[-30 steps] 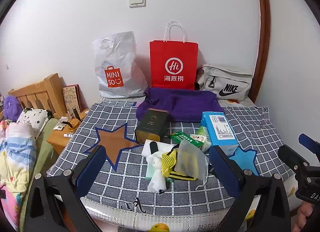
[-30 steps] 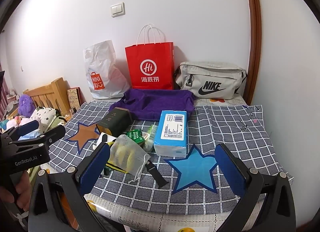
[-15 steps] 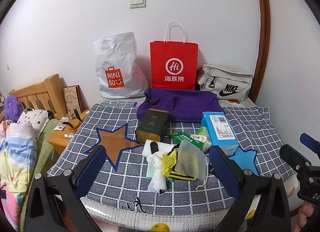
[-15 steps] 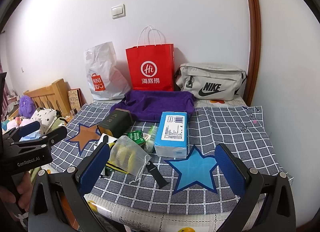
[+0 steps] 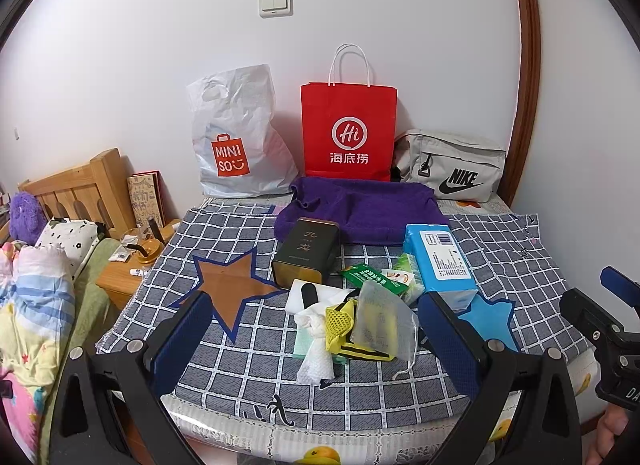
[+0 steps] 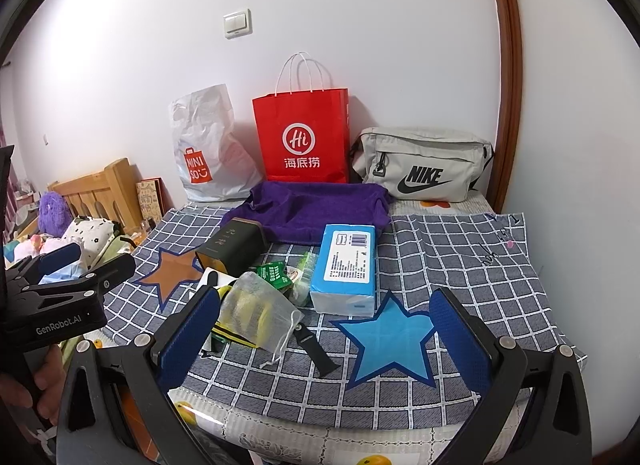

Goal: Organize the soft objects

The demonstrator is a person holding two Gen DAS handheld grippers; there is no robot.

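A heap of small items lies on the checked cloth: a translucent mesh pouch, a white cloth, a yellow net, a green packet, a blue tissue pack and a dark tin. A purple towel lies behind them. My left gripper is open and empty, held before the heap. My right gripper is open and empty, above the blue star.
A white Miniso bag, a red paper bag and a grey Nike pouch stand against the back wall. A wooden headboard, a nightstand and bedding are on the left.
Both grippers have drifted very slightly; the objects have not moved.
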